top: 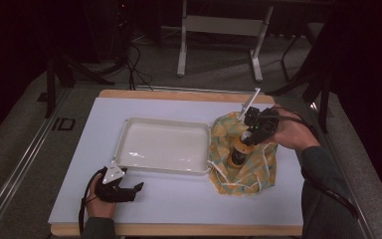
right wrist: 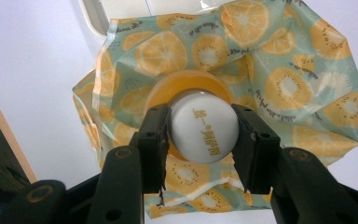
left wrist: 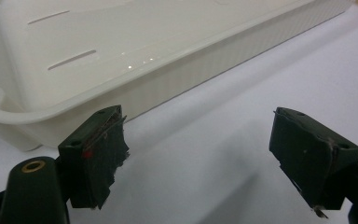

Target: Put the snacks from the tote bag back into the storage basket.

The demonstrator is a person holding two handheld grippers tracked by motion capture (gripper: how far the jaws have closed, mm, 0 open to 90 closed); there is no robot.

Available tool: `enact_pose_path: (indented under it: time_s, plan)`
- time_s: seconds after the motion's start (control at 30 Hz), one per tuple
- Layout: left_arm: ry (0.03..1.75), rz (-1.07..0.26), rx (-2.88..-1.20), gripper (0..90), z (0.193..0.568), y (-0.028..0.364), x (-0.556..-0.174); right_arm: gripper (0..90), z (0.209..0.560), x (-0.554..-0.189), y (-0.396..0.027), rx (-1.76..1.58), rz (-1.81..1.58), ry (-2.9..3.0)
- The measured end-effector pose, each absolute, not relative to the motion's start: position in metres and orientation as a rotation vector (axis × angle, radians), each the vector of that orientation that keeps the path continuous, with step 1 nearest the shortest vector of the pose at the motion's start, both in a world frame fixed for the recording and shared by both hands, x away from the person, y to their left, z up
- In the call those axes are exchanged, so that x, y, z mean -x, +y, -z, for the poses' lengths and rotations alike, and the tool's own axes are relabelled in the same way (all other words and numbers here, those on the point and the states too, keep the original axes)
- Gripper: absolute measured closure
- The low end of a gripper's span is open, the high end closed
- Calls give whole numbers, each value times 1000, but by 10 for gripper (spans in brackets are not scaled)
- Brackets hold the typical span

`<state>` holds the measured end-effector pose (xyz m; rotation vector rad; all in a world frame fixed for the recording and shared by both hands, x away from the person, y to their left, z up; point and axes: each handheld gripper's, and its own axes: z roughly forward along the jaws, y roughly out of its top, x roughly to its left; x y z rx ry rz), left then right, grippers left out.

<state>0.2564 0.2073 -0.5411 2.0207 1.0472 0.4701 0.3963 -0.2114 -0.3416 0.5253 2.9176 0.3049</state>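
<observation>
Your right hand-held gripper (right wrist: 204, 140) pinches the white cap (right wrist: 204, 126) of a bottle (top: 238, 152); in the right gripper view both black pads press on the two sides of this cap, and printed characters are visible on its top; below the cap you see the orange shoulder of the bottle. In the high view the bottle stands upright on the right part of the worktop (top: 179, 199), and your right hand-held gripper (top: 251, 135) comes on it from above and from the right side. The bottle stands in the middle of a drawstring bag (top: 251, 167) with a print of orange slices and kiwi slices (right wrist: 284, 84); the fabric lies crumpled around the foot of the bottle, and a white cord runs along its near edge.

Your left hand-held gripper (top: 129, 191) rests low over the near left part of the worktop, just beside the near left corner of a white plastic tray (top: 129, 130); in the left gripper view its jaws are spread wide with nothing between them (left wrist: 205, 163), and the ribbed wall of the tray (left wrist: 205, 60) stands close in front of the left pad.

The tray lies in the middle of the worktop, between your two hands; its right rim touches the fabric of the bag or lies just beside it, I cannot tell which.
</observation>
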Motion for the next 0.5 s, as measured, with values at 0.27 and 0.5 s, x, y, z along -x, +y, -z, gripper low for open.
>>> enact_pose_path:
  time_s: [0.27, 0.5]
  plan:
    - [1046, -471, -2019, 187, 541, 207, -256, 588, 334, -396, -211, -524, -305, 2913]
    - [1047, -471, -2018, 187, 541, 207, -256, 589, 328, -397, -209, -517, -301, 2910]
